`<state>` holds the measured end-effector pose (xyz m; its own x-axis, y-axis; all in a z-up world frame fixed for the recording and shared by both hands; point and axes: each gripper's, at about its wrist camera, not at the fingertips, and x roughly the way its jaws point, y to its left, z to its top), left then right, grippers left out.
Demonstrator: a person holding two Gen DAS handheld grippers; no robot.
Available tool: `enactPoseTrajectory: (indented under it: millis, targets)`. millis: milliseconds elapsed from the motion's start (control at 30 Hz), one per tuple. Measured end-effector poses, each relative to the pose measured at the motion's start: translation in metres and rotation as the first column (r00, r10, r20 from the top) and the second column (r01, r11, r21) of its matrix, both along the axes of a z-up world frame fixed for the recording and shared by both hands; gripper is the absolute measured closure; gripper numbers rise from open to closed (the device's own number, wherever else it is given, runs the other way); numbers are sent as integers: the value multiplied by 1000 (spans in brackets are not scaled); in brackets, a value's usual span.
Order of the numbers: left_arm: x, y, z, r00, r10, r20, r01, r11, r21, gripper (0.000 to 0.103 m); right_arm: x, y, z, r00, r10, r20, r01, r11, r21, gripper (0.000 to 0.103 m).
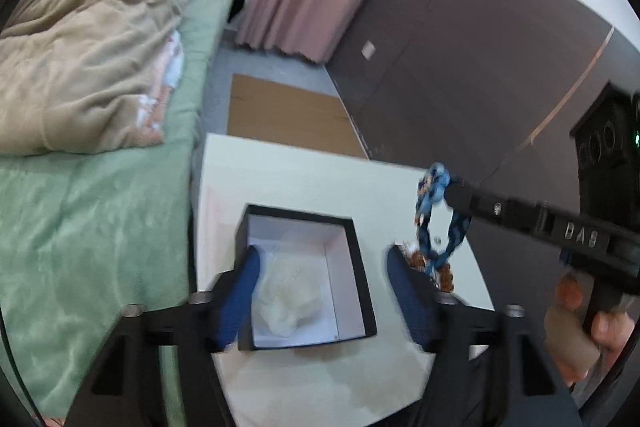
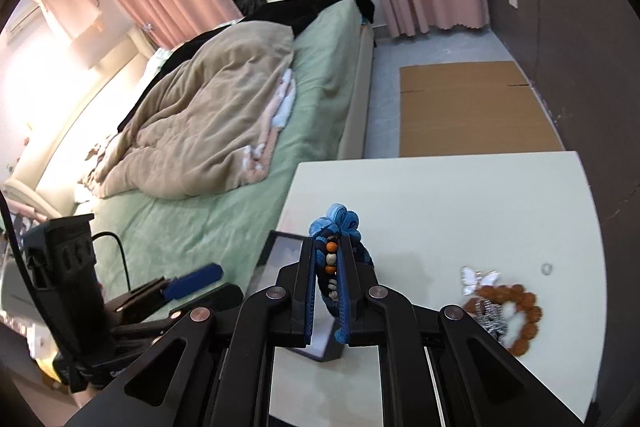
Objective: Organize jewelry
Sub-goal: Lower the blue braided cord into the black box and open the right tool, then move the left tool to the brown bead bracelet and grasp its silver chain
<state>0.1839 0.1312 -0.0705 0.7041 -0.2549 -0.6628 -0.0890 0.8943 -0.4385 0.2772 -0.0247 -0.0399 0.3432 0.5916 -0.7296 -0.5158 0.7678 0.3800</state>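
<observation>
A black box (image 1: 362, 269) with a white inside stands open on the white table (image 1: 304, 171); a white pouch (image 1: 286, 301) lies in it. My left gripper (image 1: 322, 267) is open, one finger at the box's left wall, the other outside its right wall. My right gripper (image 2: 328, 267) is shut on a blue braided bracelet (image 2: 336, 221) with orange and white beads. In the left wrist view the bracelet (image 1: 430, 195) hangs above the table just right of the box. A brown bead bracelet (image 2: 520, 311) and silver pieces (image 2: 478, 279) lie on the table.
A small ring (image 2: 546, 268) lies on the table. A bed (image 2: 208, 207) with a green sheet and a beige blanket (image 2: 208, 115) runs along the table's left. Flat cardboard (image 2: 468, 107) lies on the floor beyond the table. A dark wall (image 1: 460, 67) is to the right.
</observation>
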Motion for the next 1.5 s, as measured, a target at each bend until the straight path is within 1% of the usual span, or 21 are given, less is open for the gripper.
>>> enactPoseTrajectory:
  millis: [133,300,367,500,567,633,667,700,733,800,867,933,1000,1067,1167,1267,1333,1367,1400,1467,1500]
  targets:
    - [-7,13,-2,999,36,-13,-36,999,-2,34,-4,11,-5,999,31,-16,-30,999,12,92]
    - [-17,29,-2,997,78,-17,-78,996,34,34,-9,29,-13,996,72,-51,-70,997,43,92]
    - [-21,35,-3,996,91,-17,-90,995,33,34,-13,36,-15,995,86,-56,-83,995,49,92]
    - [-28,46,-4,993,119,-22,-118,992,39,34,-17,52,-27,991,106,-86,-101,993,66,92]
    - [-31,51,-5,991,132,-23,-131,991,37,34,-17,60,-37,988,108,-111,-102,993,60,91]
    - [-33,54,-6,989,143,-26,-142,989,35,34,-19,69,-50,975,145,-171,-136,989,63,83]
    - [-34,56,-6,989,146,-29,-145,989,34,34,-20,71,-56,966,157,-206,-146,987,67,70]
    - [-34,56,-6,989,146,-31,-145,989,33,34,-20,70,-58,964,155,-216,-144,987,68,60]
    - [-35,56,-6,989,144,-32,-143,989,33,34,-21,66,-58,966,148,-211,-135,988,73,57]
    - [-35,54,-6,990,138,-33,-137,990,37,34,-23,54,-55,970,129,-205,-111,989,93,45]
    - [-34,51,-5,991,128,-29,-127,991,35,34,-25,40,-50,973,107,-203,-83,989,121,40]
    - [-32,46,-4,993,115,-26,-114,993,36,34,-29,18,-42,981,70,-180,-46,990,137,39]
    - [-29,38,-3,995,94,-23,-93,995,34,34,-34,-7,-34,988,13,-154,8,991,135,30]
    - [-27,29,-2,997,72,-22,-71,997,31,34,-36,-28,-27,991,-49,-127,66,988,136,24]
    - [-22,12,1,999,35,-13,-35,999,38,34,-38,-55,-19,989,-122,-86,131,984,116,22]
    - [-16,-7,3,1000,-6,-14,7,999,47,33,-39,-76,-13,984,-164,-65,170,979,110,21]
    - [-12,-17,4,1000,-26,-17,27,998,49,31,-40,-92,-13,978,-195,-74,203,971,124,14]
    - [-10,-23,4,999,-36,-16,37,998,51,25,-40,-98,-13,975,-208,-81,217,967,131,11]
    - [-8,-28,5,999,-44,-12,45,998,54,18,-39,-103,-14,972,-221,-86,231,963,135,11]
    - [-4,-38,7,998,-56,-1,56,997,60,13,-37,-117,-18,963,-251,-94,262,956,129,10]
    - [-2,-43,8,998,-65,1,65,996,63,13,-37,-122,-20,959,-267,-96,277,953,125,10]
